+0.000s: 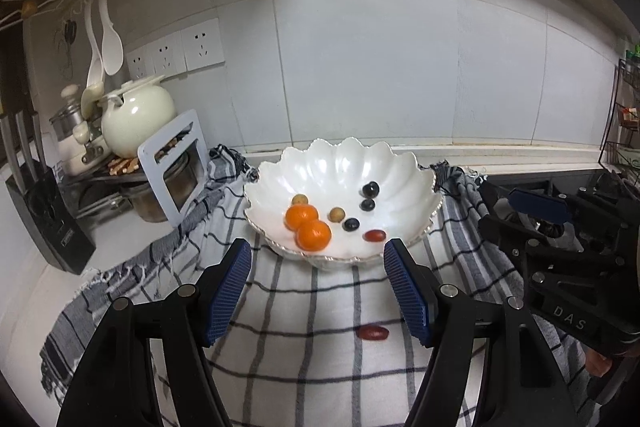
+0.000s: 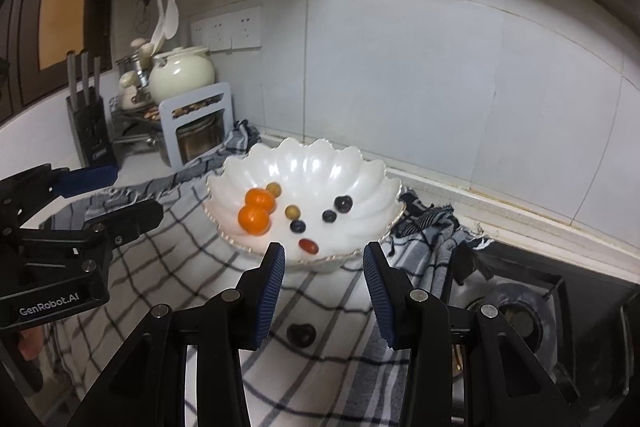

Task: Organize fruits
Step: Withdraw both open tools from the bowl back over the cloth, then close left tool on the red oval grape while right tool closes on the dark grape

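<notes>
**One red fruit left outside the bowl**

Most of the sorting looks done. The white scalloped ceramic bowl [image 1: 344, 167] already holds two orange tangerines [image 1: 308, 227], two small tan round fruits [image 1: 337, 214], three dark round grapes [image 1: 369, 203] and one small oblong red fruit [image 1: 374, 235]. A second oblong red fruit [image 1: 373, 332] lies on the checked grey-and-white cloth [image 1: 280, 307] that covers the counter, just in front of the bowl, and appears to be the only piece left to move.

The left hand-held gripper [image 1: 318, 287] hangs over the cloth with its blue-padded jaws spread wide and nothing between them. The right hand-held gripper [image 2: 324, 291] is likewise parted and empty, and the stray fruit [image 2: 301, 334] shows low between its fingers, so it seems the better placed for the pick.

The cloth around the fruit is bare, leaving open room for a descent. The bowl's raised wavy rim stands close ahead and would have to be cleared. A dark gas hob [image 2: 520, 315] borders the cloth on the right; a pale blue rack [image 1: 176, 167] and black knife block [image 1: 48, 219] stand well off to the left.
</notes>
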{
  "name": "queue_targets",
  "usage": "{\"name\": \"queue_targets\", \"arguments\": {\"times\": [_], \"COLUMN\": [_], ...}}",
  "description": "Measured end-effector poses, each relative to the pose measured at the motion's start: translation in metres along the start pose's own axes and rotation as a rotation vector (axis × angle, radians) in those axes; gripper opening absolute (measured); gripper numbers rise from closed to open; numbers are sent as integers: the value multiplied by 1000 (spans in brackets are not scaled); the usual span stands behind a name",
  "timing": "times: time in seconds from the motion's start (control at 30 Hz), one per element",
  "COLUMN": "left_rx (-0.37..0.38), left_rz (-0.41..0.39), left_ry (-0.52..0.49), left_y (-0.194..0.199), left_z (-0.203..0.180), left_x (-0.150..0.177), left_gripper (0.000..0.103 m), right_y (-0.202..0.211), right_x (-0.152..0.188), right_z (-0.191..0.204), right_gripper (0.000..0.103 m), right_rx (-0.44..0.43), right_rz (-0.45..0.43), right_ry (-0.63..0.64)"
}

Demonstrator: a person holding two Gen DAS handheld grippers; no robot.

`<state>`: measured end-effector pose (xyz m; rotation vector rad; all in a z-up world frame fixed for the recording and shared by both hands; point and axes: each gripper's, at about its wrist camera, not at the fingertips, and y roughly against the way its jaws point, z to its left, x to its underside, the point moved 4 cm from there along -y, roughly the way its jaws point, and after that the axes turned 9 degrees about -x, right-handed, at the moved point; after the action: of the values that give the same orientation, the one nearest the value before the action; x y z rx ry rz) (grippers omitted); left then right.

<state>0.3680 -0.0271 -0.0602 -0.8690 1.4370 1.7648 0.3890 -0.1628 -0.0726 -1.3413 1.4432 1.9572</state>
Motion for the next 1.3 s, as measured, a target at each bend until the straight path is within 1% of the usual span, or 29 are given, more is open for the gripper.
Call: {"name": "queue_targets", "arguments": {"times": [0.13,0.3,0.43,0.73,0.9,1.03,1.3], "left_rx": [7,37,40,64,81,94,118], "left_rz": [5,26,34,48,87,119,167], "left_ry": [-2,-9,-21,-45,-78,-87,-119], "left_y": [2,0,-4,-21,-37,-49,-70], "left_z": [-3,-10,-17,-27,-35,-41,-49], "left_x": [11,26,34,55,67,74,84], "left_gripper": [68,68,68,68,68,67,62], "right_y": [-1,-7,-15,-41,-55,-64,-81], "right_x": [11,26,37,53,61,66,71], "right_z": [6,9,9,3,0,-2,-5], "right_gripper": [43,42,43,42,42,42,42], "right_rx": [-20,-52,-77,-99,-107,-113,-134], "right_rz": [19,53,88,170,221,245,285], "right_ry": [23,31,32,22,24,25,15]}}
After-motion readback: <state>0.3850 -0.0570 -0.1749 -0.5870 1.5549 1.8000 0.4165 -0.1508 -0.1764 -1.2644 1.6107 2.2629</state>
